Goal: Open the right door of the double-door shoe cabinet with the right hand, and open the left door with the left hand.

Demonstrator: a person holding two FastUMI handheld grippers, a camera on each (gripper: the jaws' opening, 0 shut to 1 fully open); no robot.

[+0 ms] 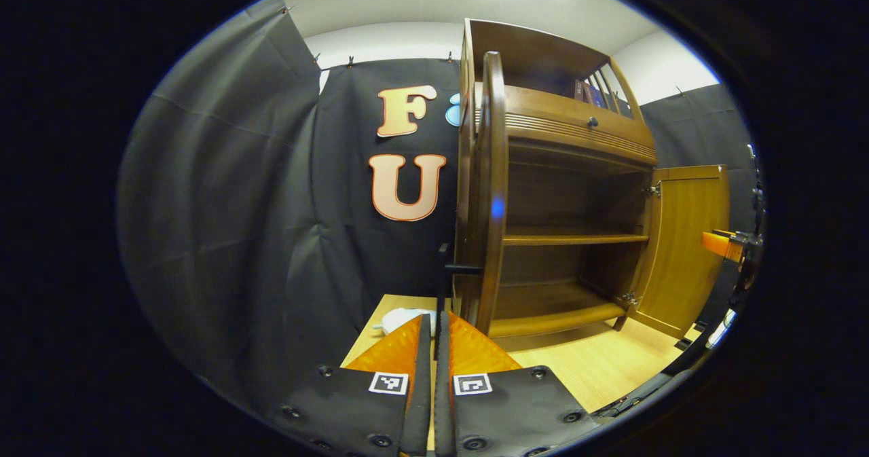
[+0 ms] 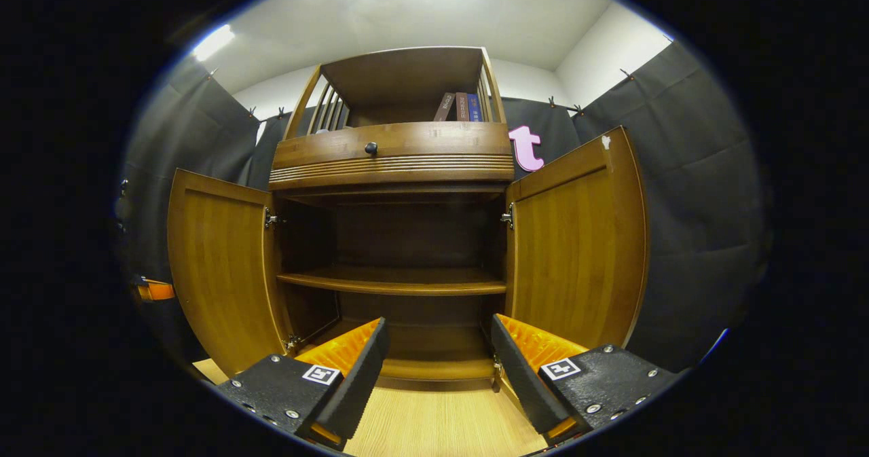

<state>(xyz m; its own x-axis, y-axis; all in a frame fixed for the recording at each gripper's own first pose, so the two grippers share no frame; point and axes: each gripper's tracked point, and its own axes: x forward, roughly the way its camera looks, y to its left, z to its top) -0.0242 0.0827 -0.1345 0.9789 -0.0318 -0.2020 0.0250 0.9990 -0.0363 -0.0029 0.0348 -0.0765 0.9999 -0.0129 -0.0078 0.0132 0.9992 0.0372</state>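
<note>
The wooden shoe cabinet [image 2: 394, 165] stands with both doors swung wide. In the right gripper view the left door [image 2: 217, 267] and the right door [image 2: 577, 240] flank bare shelves [image 2: 394, 280]. My right gripper [image 2: 438, 352] is open, facing the cabinet's inside, holding nothing. In the left gripper view the left door [image 1: 492, 192] shows edge-on, and my left gripper [image 1: 434, 324] is shut on its thin black handle [image 1: 442, 277]. The right door [image 1: 686, 240] hangs open farther off, with the other gripper [image 1: 730, 245] beside it.
A drawer with a dark knob [image 2: 371, 148] sits above the doors, and books [image 2: 458, 106] stand on the top shelf. A white object [image 1: 400, 320] lies on the light wood floor [image 1: 597, 362] left of the cabinet. Black cloth walls surround the booth.
</note>
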